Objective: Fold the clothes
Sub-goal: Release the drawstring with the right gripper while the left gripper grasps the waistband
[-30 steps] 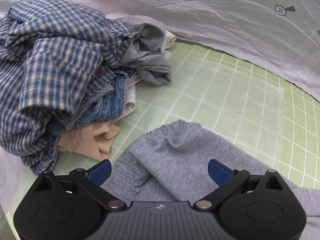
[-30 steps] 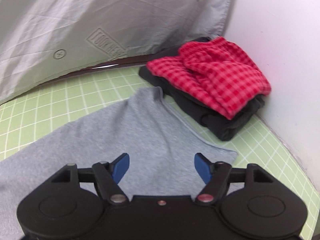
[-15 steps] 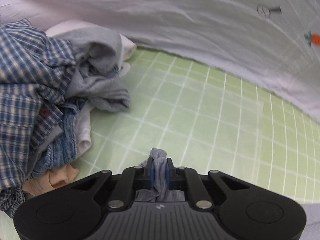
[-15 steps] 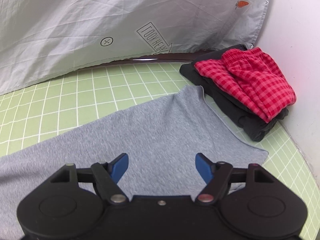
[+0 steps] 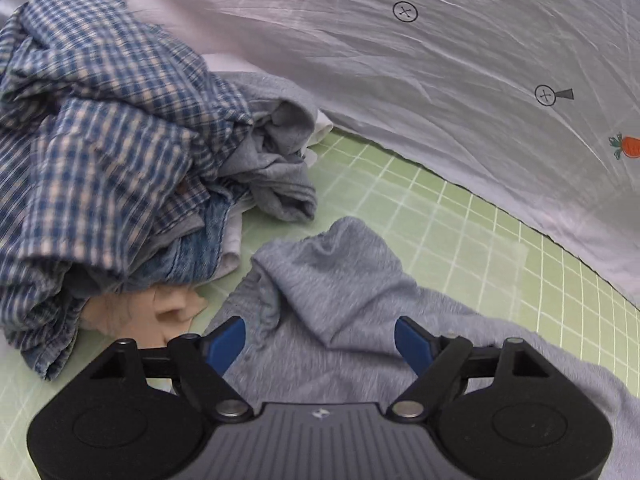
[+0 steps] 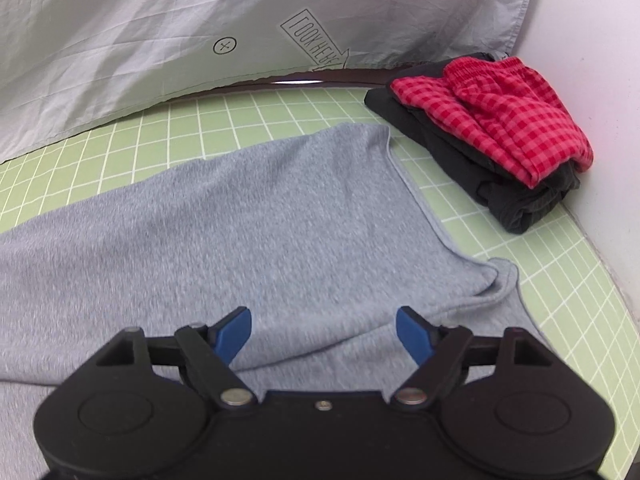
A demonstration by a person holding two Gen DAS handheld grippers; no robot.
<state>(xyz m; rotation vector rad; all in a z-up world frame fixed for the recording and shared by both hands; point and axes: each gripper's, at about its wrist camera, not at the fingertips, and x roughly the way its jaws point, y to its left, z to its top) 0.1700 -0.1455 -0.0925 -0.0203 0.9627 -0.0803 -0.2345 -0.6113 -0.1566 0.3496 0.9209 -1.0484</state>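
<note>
while its blue-padded jaws had just been springing apart, the left gripper (image 5: 320, 338) stood spread over the grey garment (image 5: 344, 280), with a soft fleecy peak of that cloth rising between the pads but pressed by neither. the knit looked brushed and heathered, bunched into a limp fold straight ahead of the fingers. to the left of the jaws sat a crumpled heap topped by a blue checked shirt (image 5: 100, 120) of thin woven cotton, with a rumpled grey knit piece (image 5: 280, 176), a strip of faded denim (image 5: 196, 252) and a peach-coloured piece (image 5: 160, 312) tucked under it. beyond the fingertips lay the green gridded mat (image 5: 460, 224), flat and smooth, and past that a creased white sheet (image 5: 400, 80) printed with small circled crosses and a carrot.

the right gripper (image 6: 324, 334) was also spread, its jaws having just been easing wider, with the same grey garment (image 6: 260, 208) lying smooth and broad under and ahead of it, untouched by the pads. the hemmed edge ran off ahead to the right, ending in a small curled corner just right of the fingers. farther ahead on the right, a folded red checked garment (image 6: 500, 120) with a gathered waistband rested on a folded black garment (image 6: 508, 200), near the grey edge but apart from it.
</note>
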